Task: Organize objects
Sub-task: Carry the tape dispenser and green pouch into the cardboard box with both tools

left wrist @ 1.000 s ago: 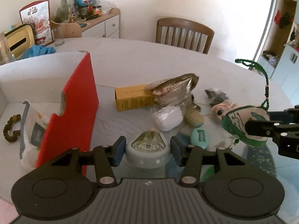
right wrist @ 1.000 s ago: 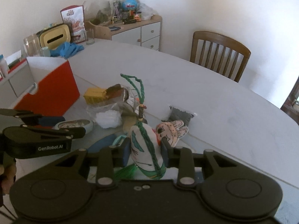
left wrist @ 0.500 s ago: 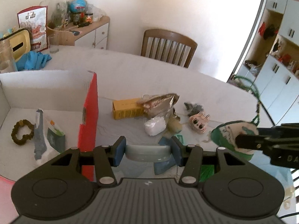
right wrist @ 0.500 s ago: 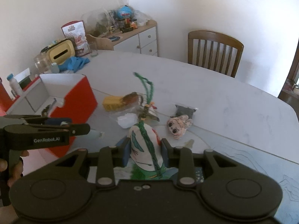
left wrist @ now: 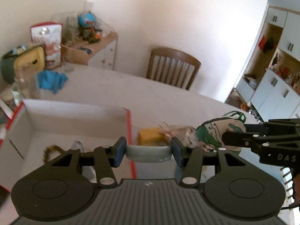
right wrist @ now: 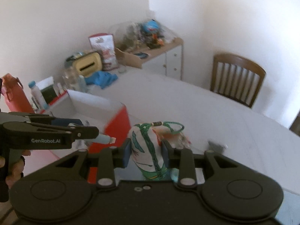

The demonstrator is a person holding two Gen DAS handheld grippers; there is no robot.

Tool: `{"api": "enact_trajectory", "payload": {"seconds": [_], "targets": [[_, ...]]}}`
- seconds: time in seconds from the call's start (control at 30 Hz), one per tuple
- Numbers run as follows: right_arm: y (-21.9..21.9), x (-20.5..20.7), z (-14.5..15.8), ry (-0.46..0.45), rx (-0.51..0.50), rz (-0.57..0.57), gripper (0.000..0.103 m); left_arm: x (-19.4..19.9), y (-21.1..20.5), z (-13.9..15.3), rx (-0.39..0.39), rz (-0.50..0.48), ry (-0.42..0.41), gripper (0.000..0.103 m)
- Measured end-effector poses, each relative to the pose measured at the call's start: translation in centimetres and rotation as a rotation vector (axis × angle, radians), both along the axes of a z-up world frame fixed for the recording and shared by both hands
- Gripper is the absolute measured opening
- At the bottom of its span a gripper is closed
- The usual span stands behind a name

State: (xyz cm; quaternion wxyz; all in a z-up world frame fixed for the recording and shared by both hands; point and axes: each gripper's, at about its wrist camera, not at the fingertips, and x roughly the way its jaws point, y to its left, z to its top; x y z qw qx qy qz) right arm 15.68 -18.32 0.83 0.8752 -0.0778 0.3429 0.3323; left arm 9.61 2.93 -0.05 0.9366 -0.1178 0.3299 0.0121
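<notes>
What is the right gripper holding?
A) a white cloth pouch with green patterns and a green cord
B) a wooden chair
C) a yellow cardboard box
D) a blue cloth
A: the right gripper has its two blue pads pressed on either side of the white cloth pouch with green patterns and a green cord, lifted clear of the white table.
</notes>
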Motion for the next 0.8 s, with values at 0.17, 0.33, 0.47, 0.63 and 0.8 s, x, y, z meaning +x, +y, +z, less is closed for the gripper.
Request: {"api": "enact_trajectory", "payload": {"seconds": [0.17, 0.33, 0.47, 0.63, 0.8], "targets": [[3.7, 0.8, 2.1, -0.021, 0.042, 0.054, 0.032, -0.1, 4.1, 1.5, 0.028, 0.055, -0.027, 0.051], [8.1, 1.7, 3.3, -0.041, 0.052, 0.099, 0.032, -0.2, 8.2, 2.2, 0.059, 0.111, -0.029, 0.051], [11.6, 2.4, 3.6, -0.033, 0.071, 0.132, 0.032, -0.2, 10.9, 1.7, 0.079, 0.140, -0.008, 0.051], [15.2, 3.4, 2.8, -0.004, 0.072, 0.154, 0.033, 0.1, 13.4, 0.0, 0.112, 0.162, 0.033, 0.051], [18.4, 4.1, 0.4, 0.030, 0.016, 0.165, 0.033, 0.6, 14.9, -2.6, 0.142, 0.155, 0.090, 0.051]]}}
